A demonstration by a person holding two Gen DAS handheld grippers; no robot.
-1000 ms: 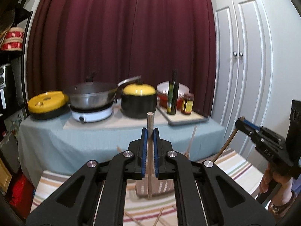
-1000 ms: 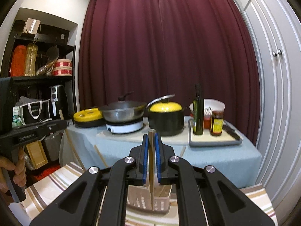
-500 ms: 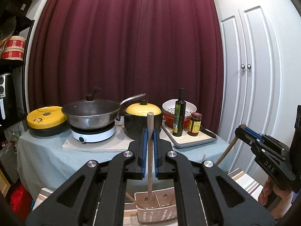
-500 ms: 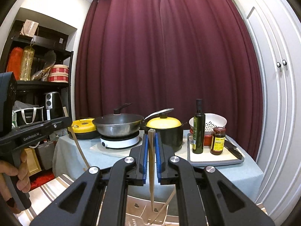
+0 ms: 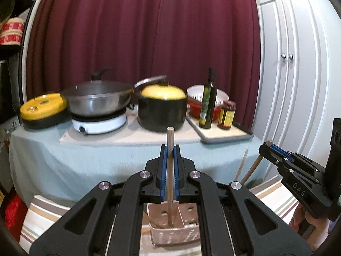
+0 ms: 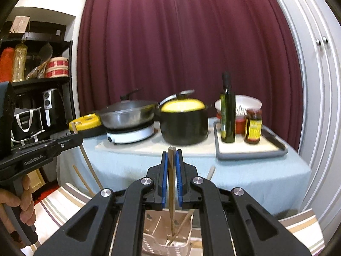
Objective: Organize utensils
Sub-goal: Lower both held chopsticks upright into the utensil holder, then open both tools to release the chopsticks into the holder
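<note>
Jaws of both the left gripper (image 5: 169, 149) and right gripper (image 6: 171, 155) pinch upright chopsticks over the slotted basket (image 5: 177, 232), and each wants a straight, gentle drop before release.

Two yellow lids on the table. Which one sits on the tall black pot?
The domed yellow lid, right of the wok. The flat yellow lid tops a shallow black pan at the table's left end.

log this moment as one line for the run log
left gripper: shut on chopstick | right gripper: shut on chopstick | both tips in utensil basket
</note>
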